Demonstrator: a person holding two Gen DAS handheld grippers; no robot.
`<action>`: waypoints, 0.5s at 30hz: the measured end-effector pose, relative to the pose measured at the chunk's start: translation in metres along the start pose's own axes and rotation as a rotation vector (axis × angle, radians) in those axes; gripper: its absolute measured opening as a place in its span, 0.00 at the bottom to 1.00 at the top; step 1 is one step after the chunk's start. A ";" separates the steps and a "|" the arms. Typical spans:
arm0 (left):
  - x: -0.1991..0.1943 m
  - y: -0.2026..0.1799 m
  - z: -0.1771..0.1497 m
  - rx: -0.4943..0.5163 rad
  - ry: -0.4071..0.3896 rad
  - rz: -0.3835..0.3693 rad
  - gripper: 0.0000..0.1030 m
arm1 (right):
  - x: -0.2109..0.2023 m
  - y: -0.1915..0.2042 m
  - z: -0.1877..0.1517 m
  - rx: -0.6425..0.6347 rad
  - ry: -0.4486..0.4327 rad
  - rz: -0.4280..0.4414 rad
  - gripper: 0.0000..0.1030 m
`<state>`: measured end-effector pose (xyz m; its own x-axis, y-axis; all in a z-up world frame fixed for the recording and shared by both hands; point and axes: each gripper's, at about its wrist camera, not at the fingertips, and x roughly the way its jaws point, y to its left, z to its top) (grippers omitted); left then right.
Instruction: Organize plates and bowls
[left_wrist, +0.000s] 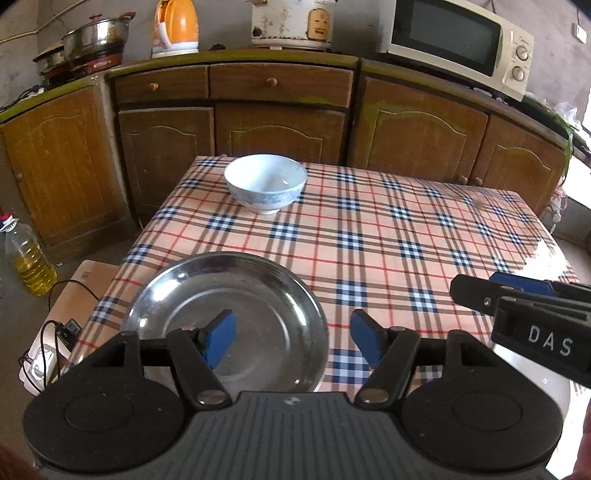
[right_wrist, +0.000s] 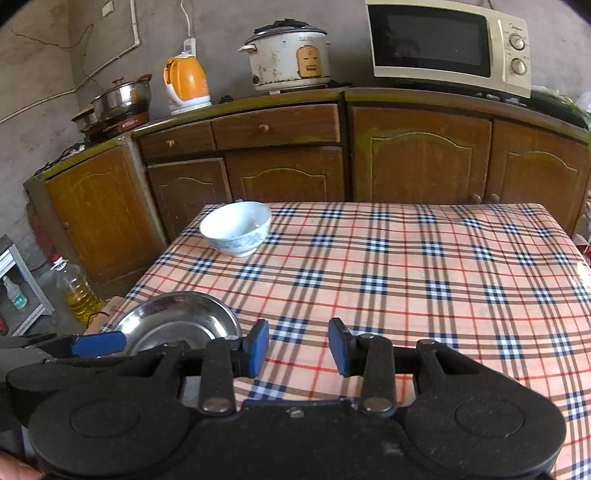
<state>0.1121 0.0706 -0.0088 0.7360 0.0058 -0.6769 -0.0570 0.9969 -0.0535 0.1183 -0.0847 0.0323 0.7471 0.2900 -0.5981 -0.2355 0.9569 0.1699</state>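
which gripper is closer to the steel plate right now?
Left. The left gripper hangs over the steel plate, its jaws open across the plate's right rim. The right gripper is beside it, over bare tablecloth.

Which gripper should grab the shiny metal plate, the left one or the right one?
Probably the left. The left gripper is open right over the metal plate's near right rim. The right gripper is open over bare tablecloth, with the plate off to its left.

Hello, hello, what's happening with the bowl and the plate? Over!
Left tool open, empty, over the metal plate. Right tool open, empty. White bowl alone at the table's far corner. Nothing in the way.
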 end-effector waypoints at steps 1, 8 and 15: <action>0.001 0.002 0.001 0.000 0.000 0.002 0.68 | 0.002 0.003 0.001 -0.003 0.000 0.004 0.44; 0.005 0.014 0.007 -0.007 -0.005 0.017 0.68 | 0.015 0.014 0.007 -0.014 0.004 0.021 0.44; 0.012 0.024 0.013 -0.013 -0.002 0.032 0.68 | 0.030 0.022 0.015 -0.020 0.006 0.030 0.44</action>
<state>0.1289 0.0961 -0.0086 0.7349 0.0374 -0.6772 -0.0892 0.9951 -0.0419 0.1447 -0.0549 0.0299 0.7355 0.3184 -0.5980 -0.2700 0.9473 0.1724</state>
